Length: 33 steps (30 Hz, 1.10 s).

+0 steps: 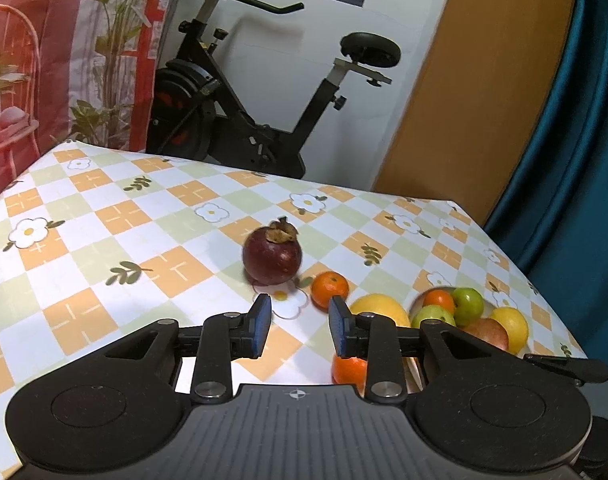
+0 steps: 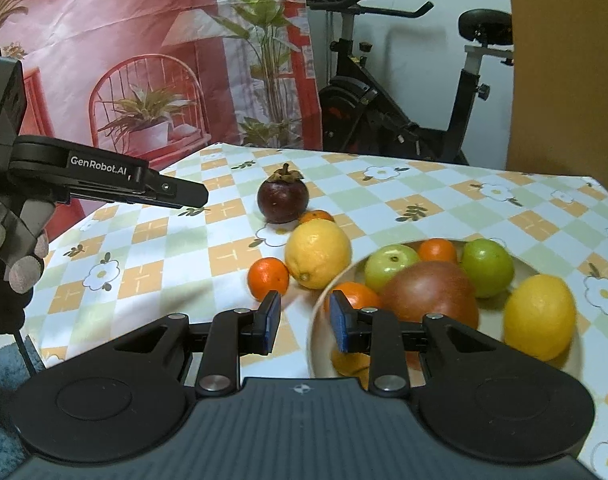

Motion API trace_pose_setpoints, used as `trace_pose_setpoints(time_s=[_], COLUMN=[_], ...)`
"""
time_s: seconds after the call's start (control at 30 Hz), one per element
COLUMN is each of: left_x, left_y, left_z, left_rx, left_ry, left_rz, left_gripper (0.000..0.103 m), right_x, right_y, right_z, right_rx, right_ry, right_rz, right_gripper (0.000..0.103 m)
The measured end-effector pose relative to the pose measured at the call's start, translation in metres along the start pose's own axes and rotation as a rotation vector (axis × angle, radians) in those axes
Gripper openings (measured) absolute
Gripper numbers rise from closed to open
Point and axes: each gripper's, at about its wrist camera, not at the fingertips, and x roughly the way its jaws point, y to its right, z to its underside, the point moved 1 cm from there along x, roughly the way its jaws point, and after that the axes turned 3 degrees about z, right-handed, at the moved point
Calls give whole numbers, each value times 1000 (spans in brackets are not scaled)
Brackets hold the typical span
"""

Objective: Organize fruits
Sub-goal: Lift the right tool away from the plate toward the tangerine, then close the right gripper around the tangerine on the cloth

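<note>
Nearest us, our right gripper hovers over the near-left rim of the bowl, its pads a narrow gap apart and pinching nothing. Our left gripper hangs over the tablecloth, its blue pads likewise slightly apart and empty. From the right camera, its side reads "GenRobot.AI", and a gloved hand grips its handle at far left, tilted gently down. The bowl holds two green fruits, oranges, a lemon and a reddish fruit. Left of it lie an orange touching a second lemon; farther off stands a mangosteen.
</note>
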Motion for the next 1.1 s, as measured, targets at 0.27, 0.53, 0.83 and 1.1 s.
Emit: trace_pose_setpoints(time_s=[0.27,0.53,0.83,1.1], left_x=[-4,-3,0,2], left_y=[-8,-19,-27,-28], left_z=[-6,0,4,5], left_rx=[5,-13,-33,-40], left_ry=[26,23,18,9], left_rz=[-43,-51,-40,-25], left_gripper=[33,33,33,33], right_x=[35,66,79,82], right_y=[-17,-22,-30,-31], right_z=[-15,-20,-24,-22], right_rx=[67,192,212,204], right_ry=[-56,-128,-140,-137], right_rz=[-46,2,109,119], right_gripper=[32,37,43,35])
